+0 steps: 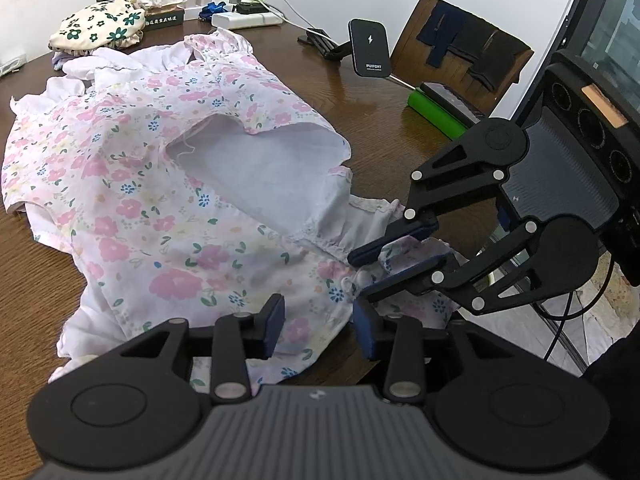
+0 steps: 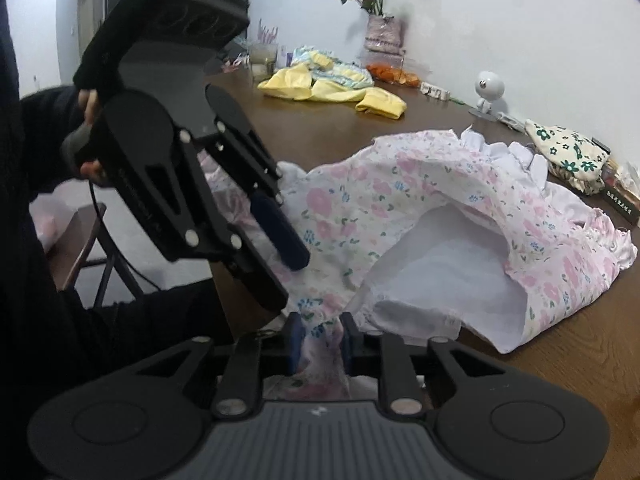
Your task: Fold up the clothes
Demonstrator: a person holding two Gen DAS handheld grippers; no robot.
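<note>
- A pink floral dress (image 1: 168, 184) lay crumpled on the brown table (image 1: 380, 128), its white lining turned up near the middle.
- A folded green-flowered garment (image 1: 100, 26) sat at the far left edge.
- The left gripper (image 1: 318, 330) hovered at the dress's near hem, jaws apart, fabric lying between them but not pinched.
- To the right, the right gripper (image 2: 319, 344) had a bunched fold of the dress clamped between its pads.
- A black charger stand (image 1: 369, 48) stood far right.
</note>
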